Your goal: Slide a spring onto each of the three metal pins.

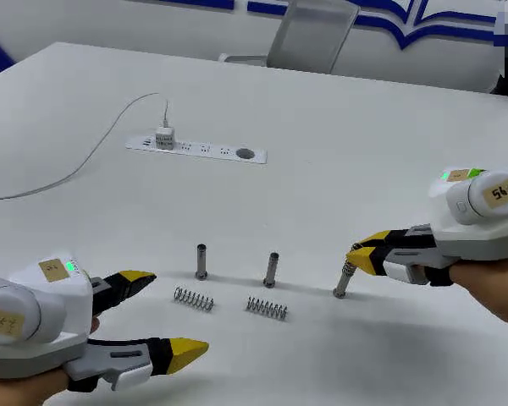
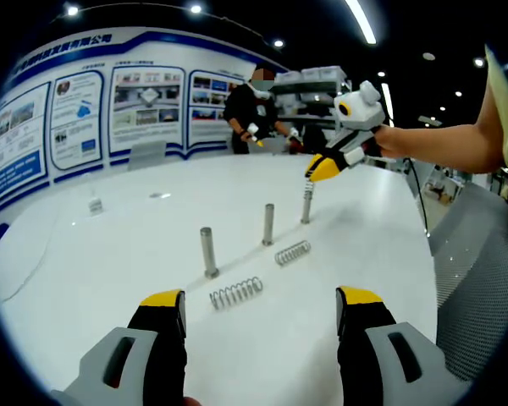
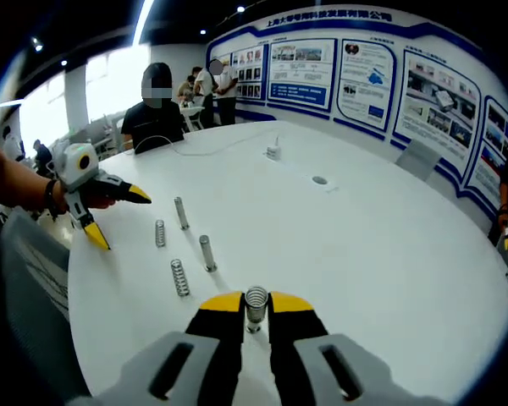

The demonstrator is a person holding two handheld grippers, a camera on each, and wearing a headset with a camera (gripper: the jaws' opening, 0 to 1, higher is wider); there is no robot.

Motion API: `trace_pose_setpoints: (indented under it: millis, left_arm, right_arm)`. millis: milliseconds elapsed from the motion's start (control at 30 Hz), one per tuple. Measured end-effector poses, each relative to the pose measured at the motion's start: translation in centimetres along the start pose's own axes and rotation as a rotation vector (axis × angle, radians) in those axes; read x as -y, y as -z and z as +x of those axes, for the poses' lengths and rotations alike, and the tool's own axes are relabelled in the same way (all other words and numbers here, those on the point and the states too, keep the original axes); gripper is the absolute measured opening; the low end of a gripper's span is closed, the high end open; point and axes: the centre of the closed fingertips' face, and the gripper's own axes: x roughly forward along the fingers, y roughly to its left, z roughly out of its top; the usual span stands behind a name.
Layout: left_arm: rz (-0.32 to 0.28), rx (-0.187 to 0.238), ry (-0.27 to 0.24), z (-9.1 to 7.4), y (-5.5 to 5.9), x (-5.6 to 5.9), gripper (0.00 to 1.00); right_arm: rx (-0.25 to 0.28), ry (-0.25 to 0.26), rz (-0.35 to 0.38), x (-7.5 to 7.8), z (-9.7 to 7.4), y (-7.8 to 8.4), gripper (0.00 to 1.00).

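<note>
**A Big Show Hall With a Work Table**

This is looking like a show hall or an office, not a home. Big posters (image 2: 72,106) with pictures and writing are hanging on a curved white and blue wall (image 3: 330,112). Long lights (image 2: 361,20) are shining from a dark ceiling (image 2: 279,17). A wide white table (image 1: 339,135) is standing here. A power strip (image 1: 195,149) is lying on it, and a grey chair (image 1: 311,34) is waiting behind it. People (image 3: 157,114) are standing around at the back.

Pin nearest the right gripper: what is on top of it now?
A spring sits over the top of the pin, pinched by the right gripper. The lower shaft is bare. The tip is covered by coils and jaws.
</note>
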Motion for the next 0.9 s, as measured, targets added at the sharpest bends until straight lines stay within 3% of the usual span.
trace_pose_setpoints:
  millis: [900]
  left_arm:
    - [0.0, -0.001, 0.001, 0.1, 0.1, 0.3, 0.73]
  right_arm:
    - [-0.049, 0.0, 0.036, 0.0, 2.5, 3.2, 0.12]
